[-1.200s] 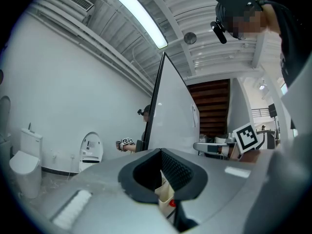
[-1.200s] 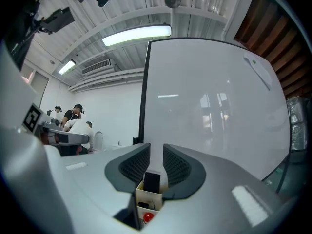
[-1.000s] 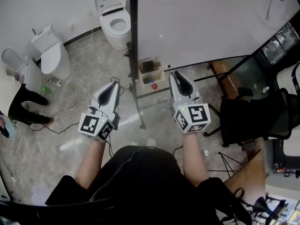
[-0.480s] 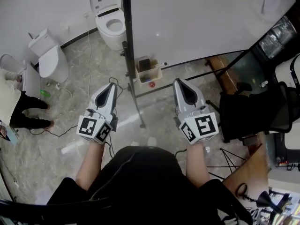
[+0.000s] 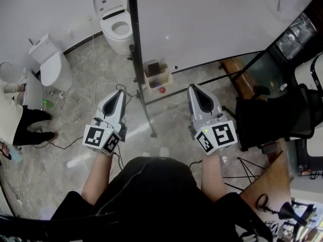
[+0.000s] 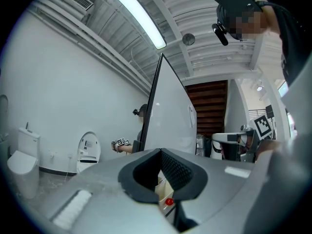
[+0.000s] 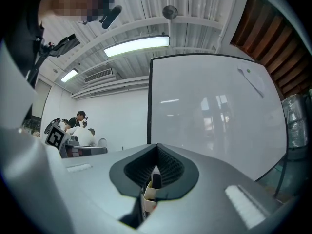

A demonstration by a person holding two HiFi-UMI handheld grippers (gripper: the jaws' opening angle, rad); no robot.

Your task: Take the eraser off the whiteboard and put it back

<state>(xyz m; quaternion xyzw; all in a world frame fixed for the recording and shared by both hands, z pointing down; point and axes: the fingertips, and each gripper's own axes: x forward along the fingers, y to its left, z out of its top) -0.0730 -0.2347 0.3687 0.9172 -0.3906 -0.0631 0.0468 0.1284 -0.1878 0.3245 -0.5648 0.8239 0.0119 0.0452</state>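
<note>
Both jaw pairs closed tip to tip, nothing clamped. Left gripper (image 5: 122, 91) at 8 o'clock of beige tray (image 5: 160, 81); right gripper (image 5: 195, 86) at 4 o'clock of it; neither touching tray. Eraser (image 5: 158, 68), dark block, stands inside tray, at lower-left corner of whiteboard (image 5: 212, 19), just beside black post (image 5: 135, 49). Small red object (image 5: 162, 90) at 6 o'clock of tray, just below. Toilet (image 5: 115, 21) at 11 o'clock in head view; black chair (image 5: 272, 120) at 3 o'clock.

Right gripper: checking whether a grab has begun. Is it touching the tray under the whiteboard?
Apart. The head view shows bare floor between the shut right gripper and the tray.
</note>
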